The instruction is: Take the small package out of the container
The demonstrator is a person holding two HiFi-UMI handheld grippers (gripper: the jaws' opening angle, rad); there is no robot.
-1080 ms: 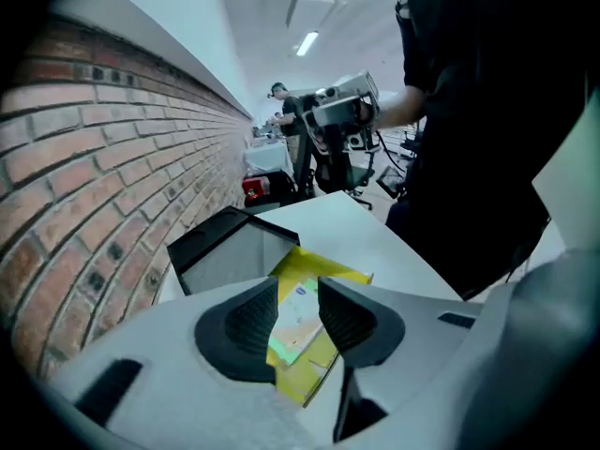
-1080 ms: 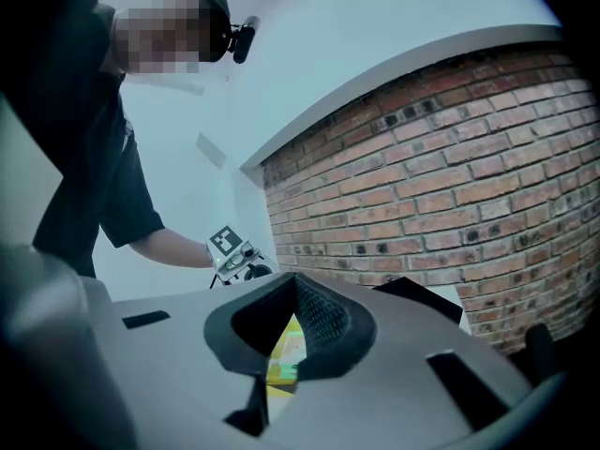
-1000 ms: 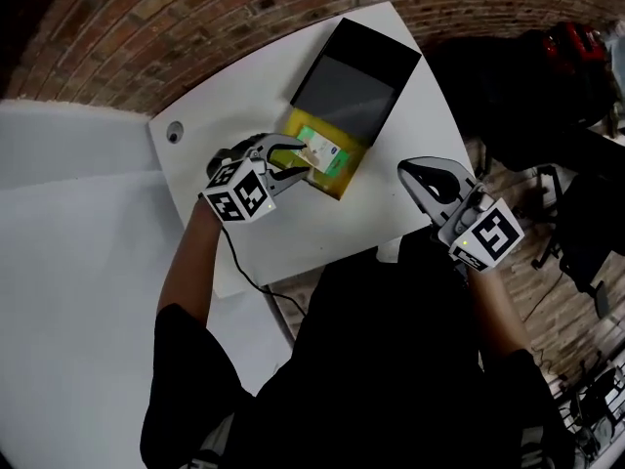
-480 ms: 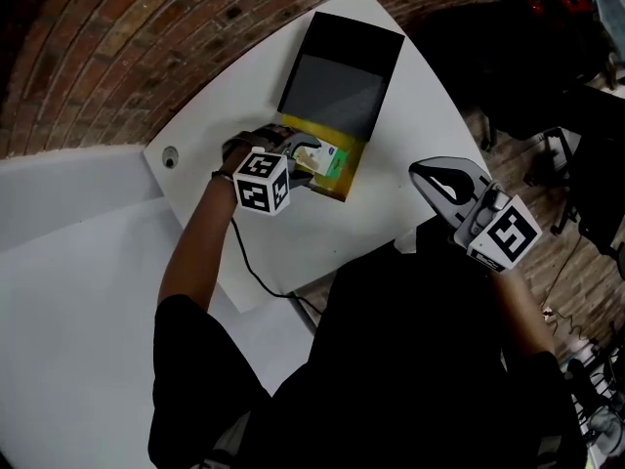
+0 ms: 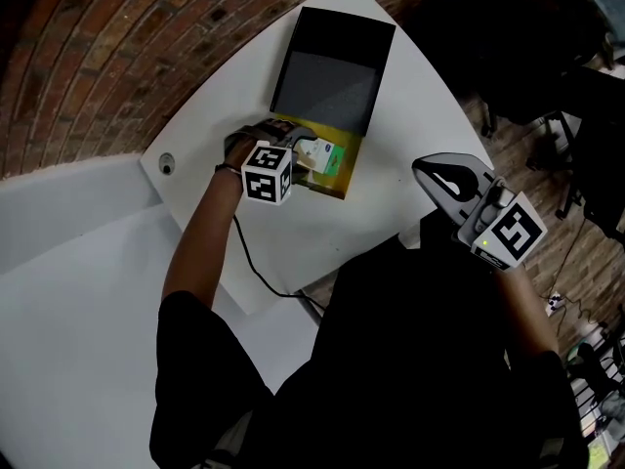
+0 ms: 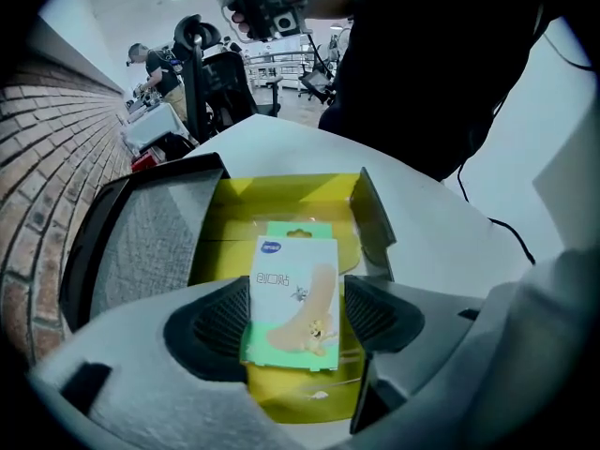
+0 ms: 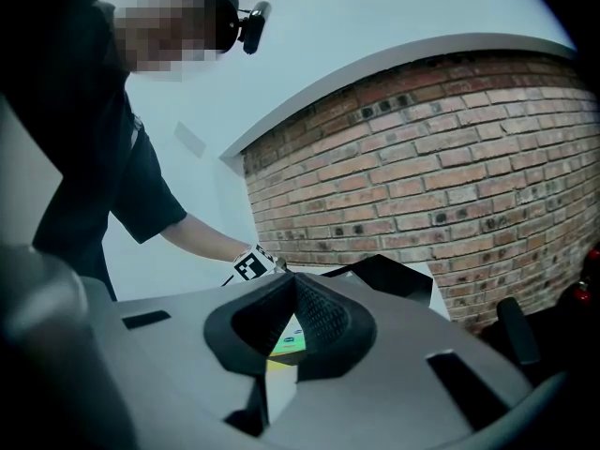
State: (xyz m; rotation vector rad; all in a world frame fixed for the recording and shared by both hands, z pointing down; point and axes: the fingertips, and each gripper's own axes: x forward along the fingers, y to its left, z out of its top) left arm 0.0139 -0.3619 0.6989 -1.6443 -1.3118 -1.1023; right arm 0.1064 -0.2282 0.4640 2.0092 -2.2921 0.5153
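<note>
Left gripper (image 6: 295,315) lowered over container (image 6: 281,197), jaws just opening wide, small package (image 6: 292,289) ungripped between them; right gripper (image 7: 292,287) closed, empty, well right of container.

In the head view, bare desk (image 5: 391,203) lies open right of and below the yellow box (image 5: 339,190), while its open black lid (image 5: 332,76) blocks the upper side.

Small package (image 6: 291,298): printed card, slight sheen. Container (image 6: 281,200): smooth yellow card int.; lid (image 5: 337,62) matt blk ext., grey textured lining. Table (image 5: 391,154): smooth matt wht. Wall (image 7: 450,157): rough brick.
</note>
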